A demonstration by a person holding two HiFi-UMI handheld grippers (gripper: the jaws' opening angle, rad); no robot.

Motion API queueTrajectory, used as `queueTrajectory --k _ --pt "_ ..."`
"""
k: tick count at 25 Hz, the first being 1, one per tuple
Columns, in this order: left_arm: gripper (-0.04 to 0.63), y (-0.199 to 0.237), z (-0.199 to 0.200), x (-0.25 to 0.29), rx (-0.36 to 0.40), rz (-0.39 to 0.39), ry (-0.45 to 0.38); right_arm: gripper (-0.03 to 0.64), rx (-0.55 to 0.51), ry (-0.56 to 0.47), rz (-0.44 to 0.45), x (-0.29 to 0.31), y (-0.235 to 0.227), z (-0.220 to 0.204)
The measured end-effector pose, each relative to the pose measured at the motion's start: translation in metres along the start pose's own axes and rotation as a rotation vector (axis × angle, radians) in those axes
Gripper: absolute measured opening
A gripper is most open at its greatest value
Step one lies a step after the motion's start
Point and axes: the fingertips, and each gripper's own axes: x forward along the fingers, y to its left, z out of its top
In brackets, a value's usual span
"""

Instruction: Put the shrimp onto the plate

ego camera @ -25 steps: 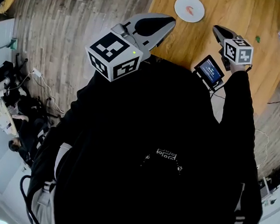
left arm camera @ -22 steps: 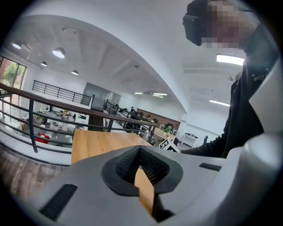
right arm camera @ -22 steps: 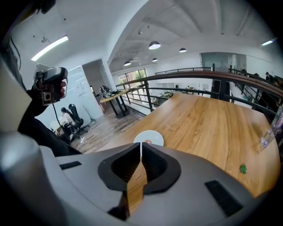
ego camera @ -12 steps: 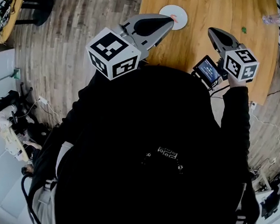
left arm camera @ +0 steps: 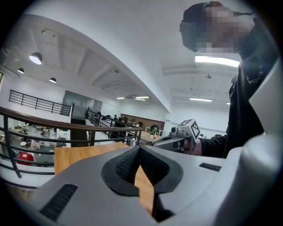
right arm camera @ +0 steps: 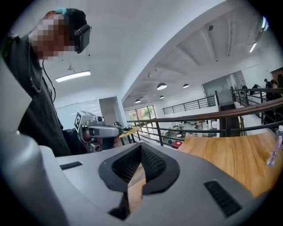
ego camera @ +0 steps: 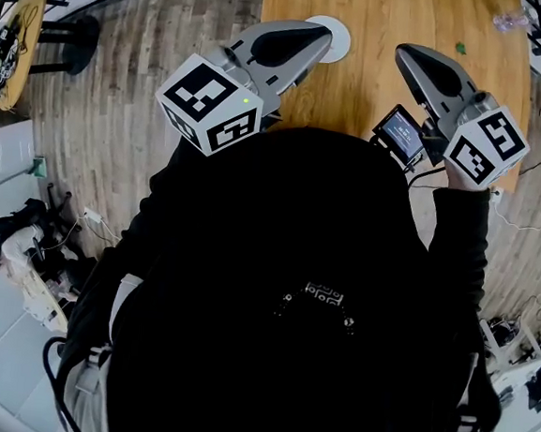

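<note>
Holding the left gripper (ego camera: 320, 42) and right gripper (ego camera: 403, 51) pressed shut and empty over the table's (ego camera: 366, 89) near edge, you have the left nearer the plate (ego camera: 339, 32) by the left edge, its tip covering the rim; the shrimp is unseen, perhaps hidden behind it.

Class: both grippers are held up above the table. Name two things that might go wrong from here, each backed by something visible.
1. The left gripper hides part of the plate, so the shrimp cannot be seen; it may not be there.
2. The plate lies near the left edge of the table; lowering that gripper might nudge it off.
</note>
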Motion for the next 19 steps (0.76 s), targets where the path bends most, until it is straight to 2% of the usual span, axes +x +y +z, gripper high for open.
queueTrajectory --k 7,13,19 --pt "-0.002 -0.003 0.0 -0.002 0.007 -0.025 0.025 0.018 -0.009 -0.02 -0.022 -0.003 0.006 0.008" --pt "-0.002 -0.007 -0.005 0.011 0.01 -0.021 0.042 0.018 -0.005 -0.019 -0.027 -0.009 -0.006 0.0" --pt "-0.002 -0.006 0.002 -0.001 0.024 -0.023 0.038 0.018 -0.026 -0.007 -0.039 0.006 0.0 0.005"
